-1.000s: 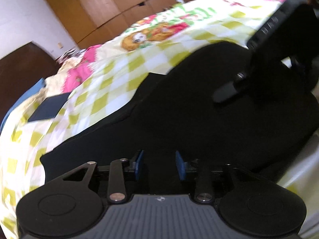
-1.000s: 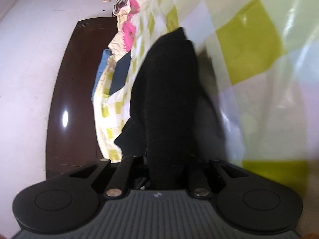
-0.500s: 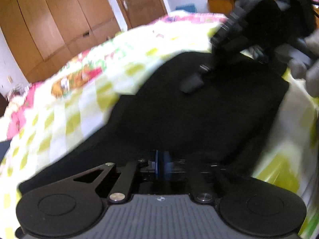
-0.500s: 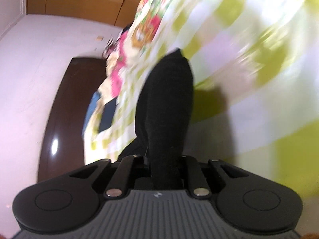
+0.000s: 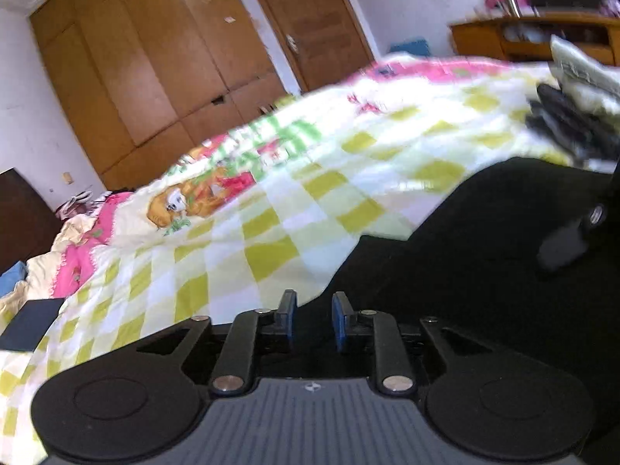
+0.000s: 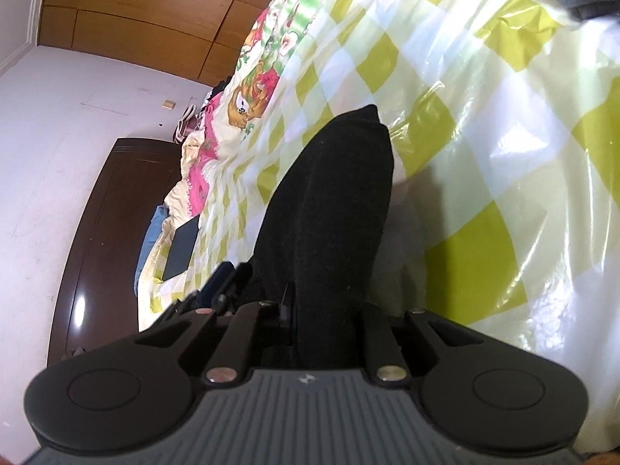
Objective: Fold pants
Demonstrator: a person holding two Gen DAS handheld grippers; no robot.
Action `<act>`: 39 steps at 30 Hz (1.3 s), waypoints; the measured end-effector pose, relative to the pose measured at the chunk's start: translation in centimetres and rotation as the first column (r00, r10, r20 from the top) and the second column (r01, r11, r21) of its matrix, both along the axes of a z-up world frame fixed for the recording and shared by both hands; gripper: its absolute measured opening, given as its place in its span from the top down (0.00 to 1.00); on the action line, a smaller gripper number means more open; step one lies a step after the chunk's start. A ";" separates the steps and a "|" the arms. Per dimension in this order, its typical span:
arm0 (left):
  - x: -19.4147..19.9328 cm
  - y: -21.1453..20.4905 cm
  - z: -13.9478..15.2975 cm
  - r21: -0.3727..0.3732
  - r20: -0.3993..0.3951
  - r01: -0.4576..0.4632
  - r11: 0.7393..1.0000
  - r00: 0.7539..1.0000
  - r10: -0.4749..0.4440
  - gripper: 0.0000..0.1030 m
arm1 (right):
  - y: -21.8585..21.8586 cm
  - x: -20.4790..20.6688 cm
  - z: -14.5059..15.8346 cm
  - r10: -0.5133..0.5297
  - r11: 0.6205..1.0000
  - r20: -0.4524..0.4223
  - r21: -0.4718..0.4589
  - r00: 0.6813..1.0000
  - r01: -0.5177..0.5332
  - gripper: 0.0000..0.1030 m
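Black pants [image 5: 465,255] lie on a bed with a yellow-checked cover [image 5: 271,232]. In the left wrist view my left gripper [image 5: 313,319] is open, its blue pads apart, just at the pants' near edge with nothing clearly held. The right gripper's body [image 5: 569,240] shows at the right edge over the pants. In the right wrist view my right gripper [image 6: 321,310] is shut on a fold of the black pants [image 6: 329,201], which rises between the fingers and hides the pads. The left gripper [image 6: 221,283] shows just left of it.
A dark flat rectangle [image 5: 27,325] lies at the bed's left edge, also in the right wrist view [image 6: 182,244]. Wooden wardrobes [image 5: 155,69] and a dark headboard [image 6: 97,232] stand beyond. A pile of dark clothes [image 5: 569,128] lies far right on the bed.
My left gripper was open, shut half a second ago, and is open again, and its view has swung left. My right gripper has kept hold of the pants fold while turning.
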State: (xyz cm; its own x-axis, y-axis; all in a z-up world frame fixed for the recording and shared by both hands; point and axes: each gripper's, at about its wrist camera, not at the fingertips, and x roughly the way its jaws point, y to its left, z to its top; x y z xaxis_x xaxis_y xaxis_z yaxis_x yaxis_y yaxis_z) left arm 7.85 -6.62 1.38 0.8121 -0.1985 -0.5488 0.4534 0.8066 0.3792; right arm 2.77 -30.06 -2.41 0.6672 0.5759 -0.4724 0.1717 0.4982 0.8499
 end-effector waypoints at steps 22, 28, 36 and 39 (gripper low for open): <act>-11.6 4.3 -0.4 -0.014 -0.114 0.067 0.998 0.991 -0.068 0.57 | 9.6 2.5 9.3 0.117 0.958 0.055 -0.268 0.992 -0.098 0.86; -12.3 8.7 1.7 -0.159 -0.089 -0.029 0.987 0.996 0.015 0.56 | 17.5 5.4 10.7 0.199 0.924 0.036 -0.339 0.979 -0.175 0.86; -12.4 14.9 1.9 -0.244 -0.125 -0.169 0.955 0.982 0.142 0.52 | 29.3 9.0 7.2 0.315 0.847 -0.099 -0.420 0.944 -0.327 0.78; -12.4 16.8 1.3 -0.270 -0.157 -0.209 0.940 0.973 0.172 0.52 | 31.3 9.7 5.5 0.313 0.844 -0.127 -0.417 0.941 -0.337 0.75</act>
State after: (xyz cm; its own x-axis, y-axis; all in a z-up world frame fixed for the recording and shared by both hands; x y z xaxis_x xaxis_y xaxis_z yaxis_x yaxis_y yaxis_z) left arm -4.60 10.20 2.69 0.7759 -0.2094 -0.5952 0.3105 0.9479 0.0713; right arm 12.51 1.23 3.12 0.4446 0.4894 -0.7502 -0.0265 0.8444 0.5351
